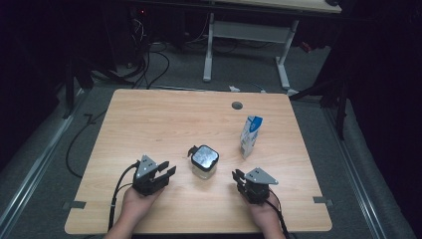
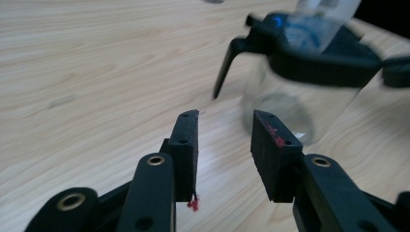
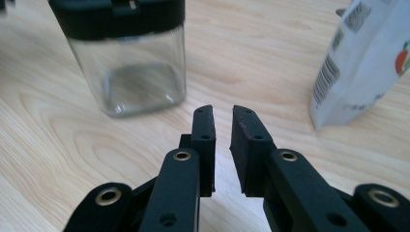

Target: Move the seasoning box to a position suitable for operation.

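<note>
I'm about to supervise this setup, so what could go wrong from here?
1. The clear jar with the black lid stands free between the left claw and the right claw; a one-sided push might tip or slide it.
2. The milk carton stands upright, tall and narrow, near the right claw; a sweeping move could topple it.

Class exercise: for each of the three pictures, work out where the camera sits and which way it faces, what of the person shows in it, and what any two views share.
High view: above the person's side, looking forward and down on the table; both forearms, left gripper and right gripper show.
Left gripper view: rides the left gripper, looking along its parted, empty jaws at the clear jar.
Right gripper view: rides the right gripper, facing jar and carton; jaws slightly apart, empty.
Shared: the black-lidded jar appears in all three; the carton in high and right gripper views.
</note>
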A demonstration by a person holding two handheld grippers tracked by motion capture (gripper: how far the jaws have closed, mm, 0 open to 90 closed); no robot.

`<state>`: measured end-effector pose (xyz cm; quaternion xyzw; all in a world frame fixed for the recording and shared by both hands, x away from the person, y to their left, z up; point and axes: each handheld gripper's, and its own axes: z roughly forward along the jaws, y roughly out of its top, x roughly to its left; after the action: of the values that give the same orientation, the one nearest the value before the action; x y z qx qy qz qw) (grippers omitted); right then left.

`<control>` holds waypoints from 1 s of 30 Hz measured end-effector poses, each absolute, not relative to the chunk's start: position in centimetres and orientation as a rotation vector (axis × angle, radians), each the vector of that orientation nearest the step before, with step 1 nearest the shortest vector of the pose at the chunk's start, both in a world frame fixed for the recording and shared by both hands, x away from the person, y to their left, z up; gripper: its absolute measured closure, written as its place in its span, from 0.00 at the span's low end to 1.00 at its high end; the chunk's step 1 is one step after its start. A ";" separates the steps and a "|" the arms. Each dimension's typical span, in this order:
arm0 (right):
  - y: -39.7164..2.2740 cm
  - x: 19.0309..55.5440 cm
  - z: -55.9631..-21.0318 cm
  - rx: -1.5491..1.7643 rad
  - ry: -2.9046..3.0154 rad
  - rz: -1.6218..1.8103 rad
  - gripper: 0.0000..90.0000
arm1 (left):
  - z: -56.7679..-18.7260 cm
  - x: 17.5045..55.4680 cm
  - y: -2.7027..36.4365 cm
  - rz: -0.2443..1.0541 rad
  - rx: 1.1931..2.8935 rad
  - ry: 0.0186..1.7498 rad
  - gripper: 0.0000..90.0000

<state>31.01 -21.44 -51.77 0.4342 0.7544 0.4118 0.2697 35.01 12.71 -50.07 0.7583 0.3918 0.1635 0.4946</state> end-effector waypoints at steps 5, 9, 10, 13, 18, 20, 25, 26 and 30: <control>-21.5 31.3 -52.3 1.159 2.067 1.090 0.88 | -48.1 36.3 11.1 0.448 1.850 0.939 0.78; -21.4 31.5 -52.3 1.156 2.085 1.087 0.88 | -47.4 37.3 10.1 0.449 1.866 0.940 0.84; -21.5 31.5 -52.3 1.157 2.088 1.095 0.88 | -47.2 37.8 9.4 0.467 1.872 0.914 0.85; -21.5 31.5 -52.1 1.155 2.082 1.111 0.89 | -46.9 38.5 8.5 0.500 1.883 0.906 0.82; -21.3 31.5 -52.2 1.146 2.088 1.110 0.89 | -46.5 39.1 7.3 0.520 1.914 0.863 0.89; -21.3 31.5 -52.1 1.144 2.090 1.113 0.90 | -46.5 39.4 7.0 0.499 1.895 0.861 0.96; -21.4 31.5 -52.1 1.140 2.088 1.124 0.90 | -46.4 40.0 6.6 0.451 1.881 0.876 1.00; -21.4 31.5 -52.1 1.140 2.088 1.124 0.90 | -46.4 40.0 6.6 0.451 1.881 0.876 1.00; -21.3 31.6 -52.1 1.139 2.088 1.130 0.90 | -46.1 40.0 6.1 0.468 1.892 0.859 1.00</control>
<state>31.57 -21.25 -52.11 0.4186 0.7675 0.4154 0.2513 40.03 6.12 -46.15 0.7771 0.3528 0.1920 0.4846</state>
